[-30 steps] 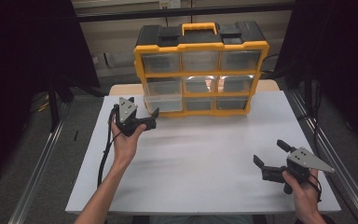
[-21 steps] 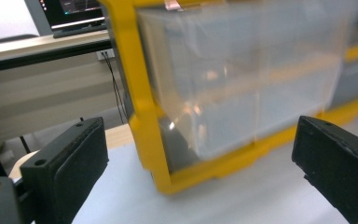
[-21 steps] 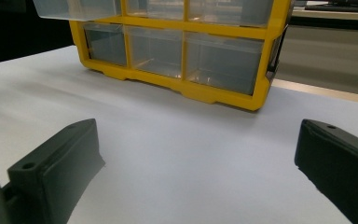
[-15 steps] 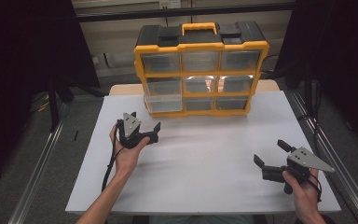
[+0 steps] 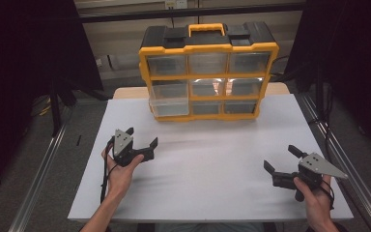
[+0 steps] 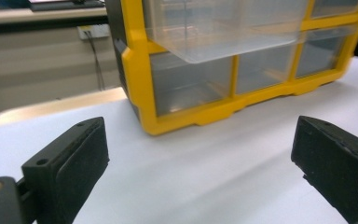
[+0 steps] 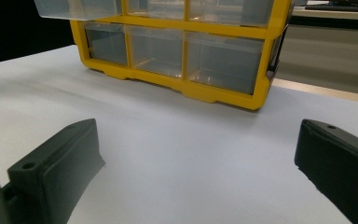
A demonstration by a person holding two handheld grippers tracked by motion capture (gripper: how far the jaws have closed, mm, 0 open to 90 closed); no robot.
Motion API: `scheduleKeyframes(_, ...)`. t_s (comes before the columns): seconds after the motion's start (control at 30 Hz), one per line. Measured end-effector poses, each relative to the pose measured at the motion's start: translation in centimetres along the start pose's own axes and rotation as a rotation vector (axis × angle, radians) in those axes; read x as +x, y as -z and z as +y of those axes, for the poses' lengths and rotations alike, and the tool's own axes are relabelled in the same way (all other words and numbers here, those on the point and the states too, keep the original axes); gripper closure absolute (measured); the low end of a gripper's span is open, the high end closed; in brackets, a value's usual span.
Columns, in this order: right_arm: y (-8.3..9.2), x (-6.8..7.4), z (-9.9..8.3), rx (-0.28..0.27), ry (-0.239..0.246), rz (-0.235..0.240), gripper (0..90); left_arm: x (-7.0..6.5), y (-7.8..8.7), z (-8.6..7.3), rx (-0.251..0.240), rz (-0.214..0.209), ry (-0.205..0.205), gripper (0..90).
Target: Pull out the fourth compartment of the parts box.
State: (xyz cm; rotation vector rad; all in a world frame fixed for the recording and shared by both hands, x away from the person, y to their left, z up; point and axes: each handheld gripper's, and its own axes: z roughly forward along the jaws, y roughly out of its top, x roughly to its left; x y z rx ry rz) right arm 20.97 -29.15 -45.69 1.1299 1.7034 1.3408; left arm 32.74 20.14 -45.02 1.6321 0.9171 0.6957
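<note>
High view: yellow organizer stood at twelve o'clock on the white table, middle-left drawer pulled out; left gripper and right gripper both gaped empty. Left gripper view: jaws wide; drawer at twelve; no legible writing. Right gripper view: jaws wide; organizer at eleven.

No readable text, label or number appears on anything here.

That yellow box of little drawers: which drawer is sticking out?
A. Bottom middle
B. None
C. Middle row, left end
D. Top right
C: the clear drawer at the left end of the middle row juts forward from the organizer, while the others sit flush.
</note>
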Motion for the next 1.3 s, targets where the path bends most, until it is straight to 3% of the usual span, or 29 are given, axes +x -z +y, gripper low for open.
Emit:
scheduleKeyframes(0.07, 0.0, 0.1, 0.0, 0.0, 0.002, -0.002, 0.1, 0.0, 0.7, -0.2, -0.014, -0.008, 0.004, 4.7)
scheduleKeyframes(0.1, 0.0, 0.1, 0.0, 0.0, 0.003, -0.003, 0.1, 0.1, 1.3, -0.2, -0.003, 0.001, -0.033, 4.7)
scheduleKeyframes(0.2, 0.0, 0.1, 0.0, 0.0, -0.001, -0.005, 0.0, 0.1, 2.2, -0.4, -0.025, -0.023, -0.006, 4.5)
scheduleKeyframes(0.27, 0.1, 0.1, 0.0, 0.003, -0.01, -0.004, 0.0, 0.2, 2.7, -0.5, -0.028, -0.001, -0.031, 3.9)
scheduleKeyframes(0.33, 0.1, 0.1, 0.0, -0.001, -0.007, -0.003, 0.0, 0.2, 3.2, -0.7, -0.019, 0.001, -0.03, 3.7)
scheduleKeyframes(0.53, 0.1, -0.1, 0.0, -0.001, -0.007, -0.005, 0.0, 0.8, 4.4, -1.2, -0.011, 0.015, -0.012, 3.4)
scheduleKeyframes(0.8, 0.2, -0.2, 0.0, 0.002, -0.011, -0.007, 0.0, 1.0, 7.0, -1.8, -0.016, 0.083, 0.01, 4.2)
scheduleKeyframes(0.83, 0.2, -0.2, 0.0, 0.001, -0.012, -0.009, 0.0, 1.3, 7.7, -1.8, -0.004, 0.088, -0.032, 4.2)
scheduleKeyframes(0.9, 0.1, -0.1, 0.0, -0.004, -0.006, -0.013, 0.0, 1.3, 8.2, -1.9, -0.011, 0.094, -0.019, 4.1)
scheduleKeyframes(0.93, 0.2, -0.1, 0.0, -0.002, -0.007, -0.01, 0.0, 1.5, 8.4, -2.0, -0.013, 0.082, -0.008, 4.1)
scheduleKeyframes(1.03, 0.1, -0.2, 0.0, 0.004, -0.006, -0.012, 0.0, 1.5, 8.9, -2.2, -0.009, 0.108, 0.006, 4.1)
scheduleKeyframes(1.1, 0.1, -0.2, 0.0, 0.001, -0.006, -0.01, 0.0, 1.4, 9.3, -2.2, -0.011, 0.107, -0.014, 4.2)
scheduleKeyframes(1.23, 0.0, -0.2, 0.0, 0.002, -0.007, -0.011, 0.0, 1.3, 8.9, -2.2, -0.009, 0.086, 0.01, 4.2)
scheduleKeyframes(1.3, -0.1, -0.2, 0.0, 0.002, -0.005, -0.004, 0.0, 1.2, 8.7, -2.2, -0.016, 0.098, 0.027, 4.2)
